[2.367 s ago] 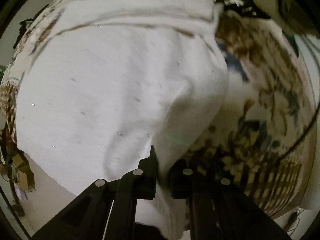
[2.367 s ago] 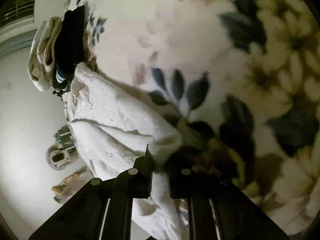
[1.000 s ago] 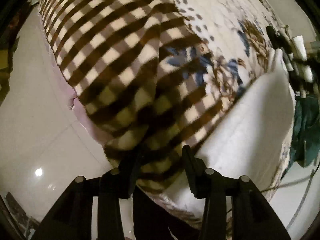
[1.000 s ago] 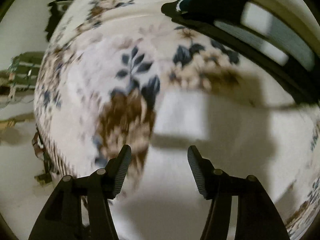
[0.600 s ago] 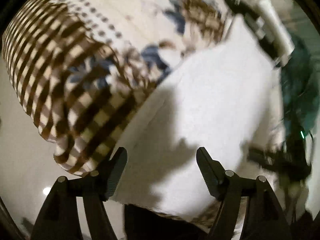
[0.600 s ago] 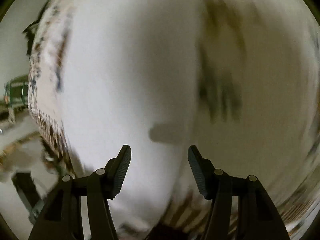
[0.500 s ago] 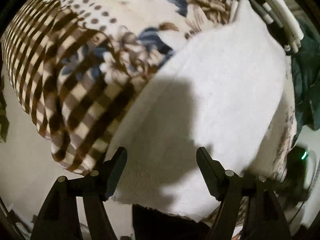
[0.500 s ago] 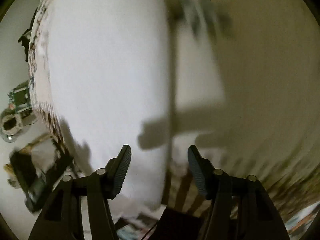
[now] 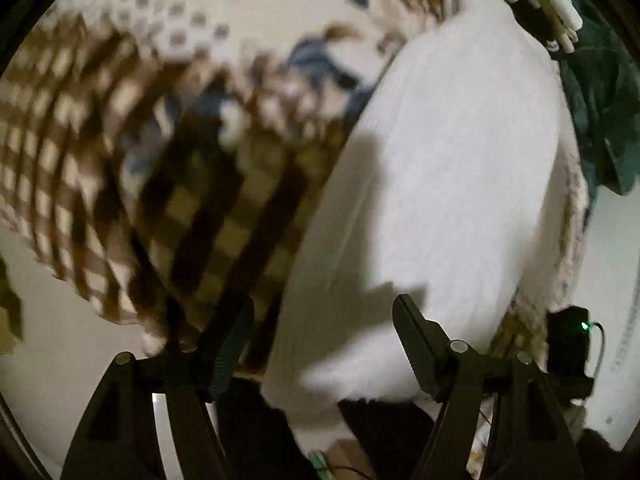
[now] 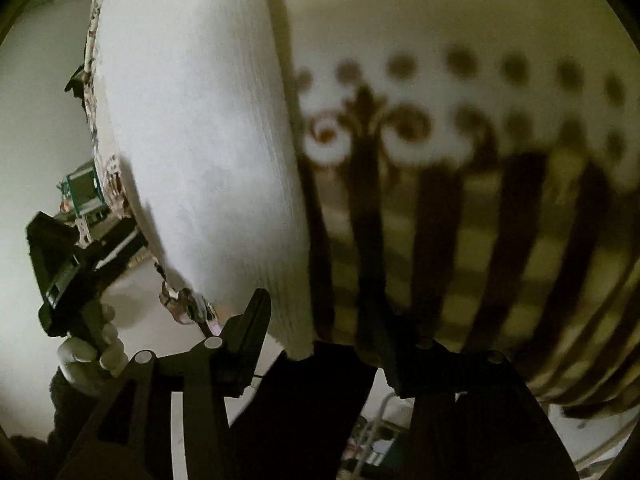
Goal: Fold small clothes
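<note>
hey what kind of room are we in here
Probably a bedroom at home. A white garment lies flat on a plush blanket printed with flowers and brown checks, which looks like bedding, and a pale tiled floor shows beyond its edge.

We see the patterned blanket (image 9: 168, 168) smeared by motion blur at left of the left wrist view. In the right wrist view, the right gripper (image 10: 332, 328) has its right finger lost in shadow; the white cloth (image 10: 200, 128) runs off the top edge.

Both hand-held grippers have let go of the white cloth (image 9: 448, 168); it now lies flat.
</note>
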